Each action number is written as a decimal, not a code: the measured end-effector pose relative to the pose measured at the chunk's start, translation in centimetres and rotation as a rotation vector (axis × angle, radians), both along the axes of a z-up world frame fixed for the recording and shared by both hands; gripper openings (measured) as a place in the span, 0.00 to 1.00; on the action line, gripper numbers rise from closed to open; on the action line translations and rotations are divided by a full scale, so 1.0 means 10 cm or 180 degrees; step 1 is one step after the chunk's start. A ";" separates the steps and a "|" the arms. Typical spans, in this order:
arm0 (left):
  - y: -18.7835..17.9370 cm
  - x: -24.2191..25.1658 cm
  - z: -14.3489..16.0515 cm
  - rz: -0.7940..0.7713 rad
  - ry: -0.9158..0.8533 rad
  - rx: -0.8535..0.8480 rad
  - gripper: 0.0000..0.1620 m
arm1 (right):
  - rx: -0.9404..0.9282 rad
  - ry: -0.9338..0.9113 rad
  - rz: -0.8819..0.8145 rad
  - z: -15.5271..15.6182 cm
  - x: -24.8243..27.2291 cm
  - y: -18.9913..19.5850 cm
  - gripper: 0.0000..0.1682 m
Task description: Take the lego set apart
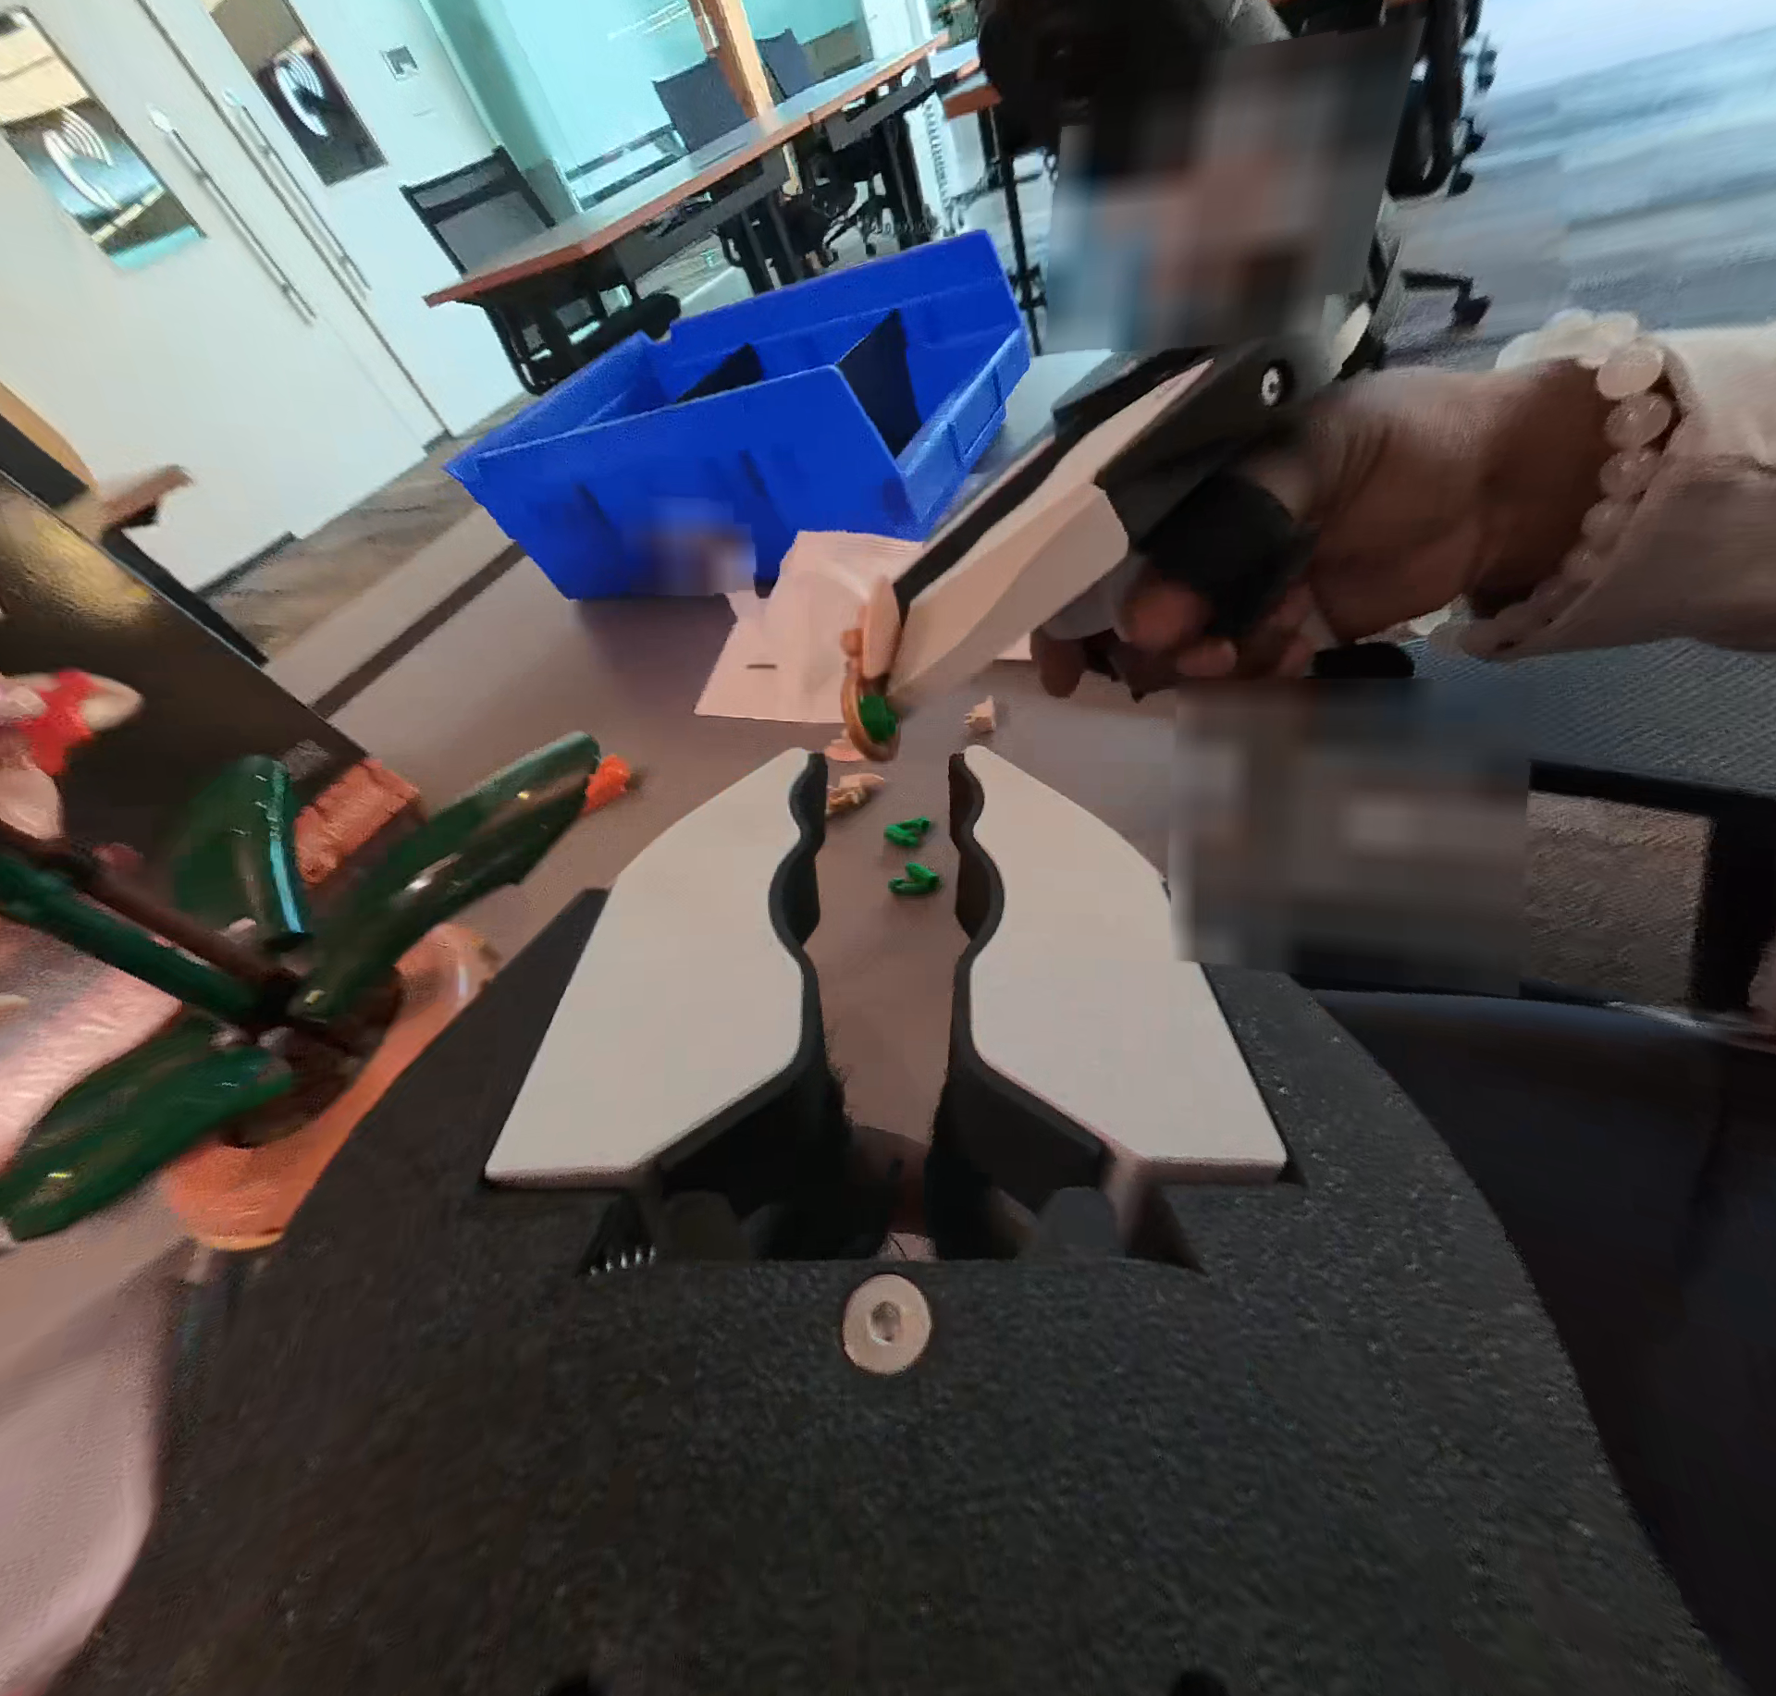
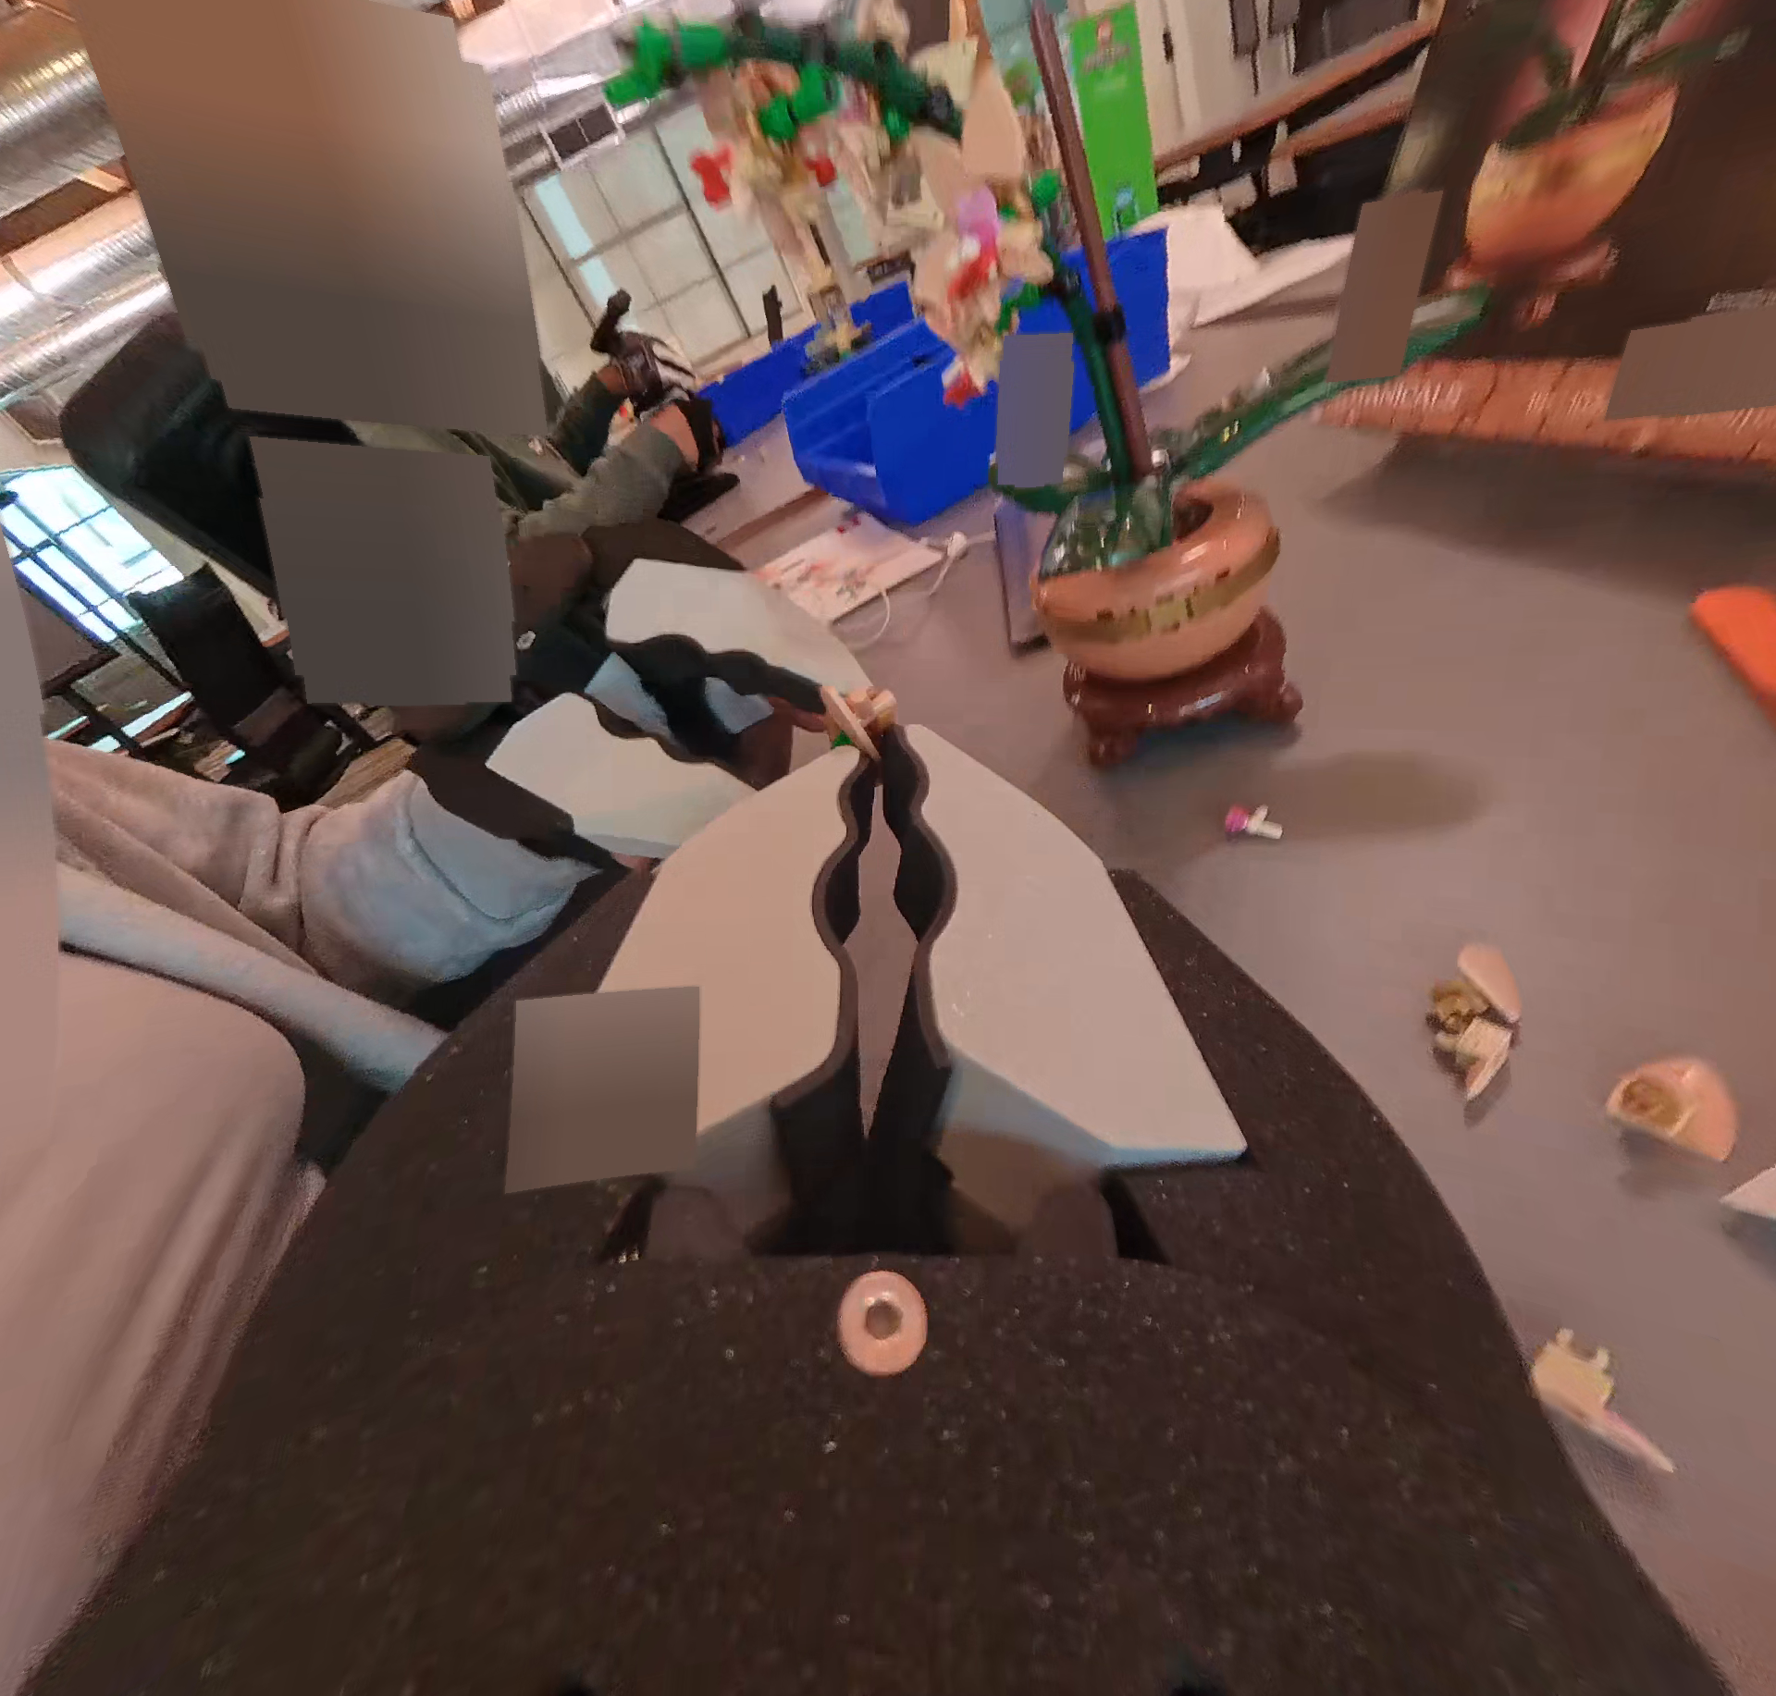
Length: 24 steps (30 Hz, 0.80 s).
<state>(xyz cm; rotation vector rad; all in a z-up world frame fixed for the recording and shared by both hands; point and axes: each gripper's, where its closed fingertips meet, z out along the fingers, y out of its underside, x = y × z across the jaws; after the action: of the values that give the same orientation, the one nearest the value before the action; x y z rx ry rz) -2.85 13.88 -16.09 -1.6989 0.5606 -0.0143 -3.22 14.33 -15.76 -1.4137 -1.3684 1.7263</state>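
The lego orchid (image 2: 1105,343) stands in its tan pot (image 2: 1163,583) on the grey table; its green leaves (image 1: 240,929) fill the left of the left wrist view. My right gripper (image 2: 879,752) is shut on a small tan and green flower piece (image 2: 870,713), held just above the table. It also shows in the left wrist view (image 1: 884,679), with the piece (image 1: 873,713) at its tip. My left gripper (image 1: 886,766) is open and empty, its tips just short of that piece. One of its fingers (image 2: 711,612) shows in the right wrist view.
Two small green pieces (image 1: 911,852) lie between my left fingers. Loose tan petals (image 2: 1475,1006) (image 2: 1672,1107) and a pink piece (image 2: 1249,822) lie at the right. A blue bin (image 1: 769,420) and paper sheets (image 1: 798,651) lie behind. The set's box (image 2: 1586,161) stands at the far right. Less than 4 cm separates the two grippers' tips.
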 end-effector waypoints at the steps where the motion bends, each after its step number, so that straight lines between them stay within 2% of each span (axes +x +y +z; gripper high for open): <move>1: 0.00 0.00 -0.02 -0.0044 -0.0099 0.0012 0.14 | 0.0014 -0.0102 0.0008 -0.08 -0.01 0.00 0.01; 8: 0.02 -0.09 -0.18 -0.0234 -0.0355 -0.0176 0.05 | 0.0166 -0.0362 0.0142 -0.28 -0.11 -0.06 0.01; 13: 0.00 -0.17 -0.24 -0.0297 -0.0596 -0.0168 0.03 | 0.0181 -0.0347 0.0281 -0.32 -0.16 -0.09 0.01; 20: 0.03 -0.32 -0.36 -0.0041 -0.0066 -0.0167 0.03 | 0.1287 -0.0346 0.0017 -0.44 -0.27 -0.03 0.01; 24: 0.04 -0.35 -0.35 0.0024 0.0084 -0.0060 0.03 | 0.1852 -0.0168 -0.0082 -0.40 -0.29 -0.02 0.01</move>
<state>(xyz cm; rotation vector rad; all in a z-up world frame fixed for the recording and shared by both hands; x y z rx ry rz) -6.34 14.25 -19.63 -1.7217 0.5754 0.0084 -6.08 14.12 -19.80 -1.1378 -1.6916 1.1378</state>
